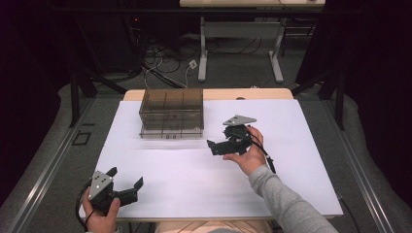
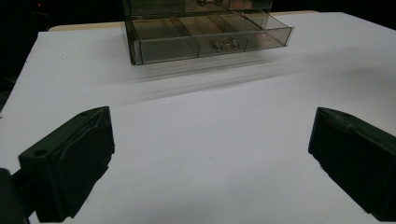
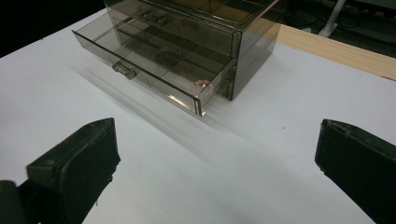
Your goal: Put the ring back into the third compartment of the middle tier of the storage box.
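A smoky see-through drawer box [image 1: 171, 112] stands at the back middle of the white table [image 1: 291, 145]. Its bottom drawer [image 3: 140, 70] is pulled out and split into compartments. A small pinkish ring [image 3: 201, 87] lies in the drawer's end compartment and also appears as ring [image 2: 264, 39]. My right gripper [image 1: 219, 141] is open, just right of the drawer box [image 3: 196, 32], with nothing between its jaws [image 3: 215, 163]. Near the front left corner, my left gripper [image 1: 126, 176] is open and empty too, facing the drawer box [image 2: 205, 32] from far off across bare table [image 2: 210, 154].
The table's wooden back edge [image 1: 243, 93] lies behind the box. Beyond it are a white desk frame [image 1: 240, 48] and cables on the floor [image 1: 165, 63]. Dark curtains flank both sides. Bare white surface lies between the two grippers.
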`<action>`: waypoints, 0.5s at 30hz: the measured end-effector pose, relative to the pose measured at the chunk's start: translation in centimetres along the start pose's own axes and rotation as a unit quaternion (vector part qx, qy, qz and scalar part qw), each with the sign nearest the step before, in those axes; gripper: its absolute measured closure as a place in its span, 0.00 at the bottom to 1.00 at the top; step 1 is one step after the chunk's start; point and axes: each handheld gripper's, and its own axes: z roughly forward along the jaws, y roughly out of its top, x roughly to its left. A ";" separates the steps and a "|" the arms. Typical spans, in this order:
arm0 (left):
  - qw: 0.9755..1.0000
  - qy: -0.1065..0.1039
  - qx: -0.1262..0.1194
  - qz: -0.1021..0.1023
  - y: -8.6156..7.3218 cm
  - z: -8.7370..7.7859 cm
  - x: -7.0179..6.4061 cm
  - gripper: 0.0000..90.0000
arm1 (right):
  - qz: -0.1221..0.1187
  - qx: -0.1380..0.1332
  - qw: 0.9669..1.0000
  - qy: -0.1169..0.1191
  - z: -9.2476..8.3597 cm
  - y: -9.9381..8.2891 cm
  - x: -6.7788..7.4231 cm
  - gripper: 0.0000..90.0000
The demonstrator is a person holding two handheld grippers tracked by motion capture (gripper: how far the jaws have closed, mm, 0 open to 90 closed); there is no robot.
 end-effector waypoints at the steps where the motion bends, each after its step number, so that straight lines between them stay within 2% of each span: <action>1: 1.000 0.000 0.000 0.000 0.0 0.0 0.0 0.01 | -0.001 0.000 1.000 0.000 -0.3 -0.3 -0.3 0.00; 5: 1.000 0.001 0.000 0.001 0.0 0.0 0.0 0.01 | 0.011 -0.006 1.000 -0.005 -1.8 -1.4 -1.1 0.00; 10: 1.000 0.002 0.002 0.002 0.0 0.0 0.0 0.01 | 0.012 -0.010 1.000 -0.014 -3.1 -2.5 -1.9 0.00; 15: 1.000 0.002 0.003 0.003 0.0 0.0 0.0 0.01 | 0.025 -0.018 0.999 -0.013 -4.8 -4.1 -2.8 0.00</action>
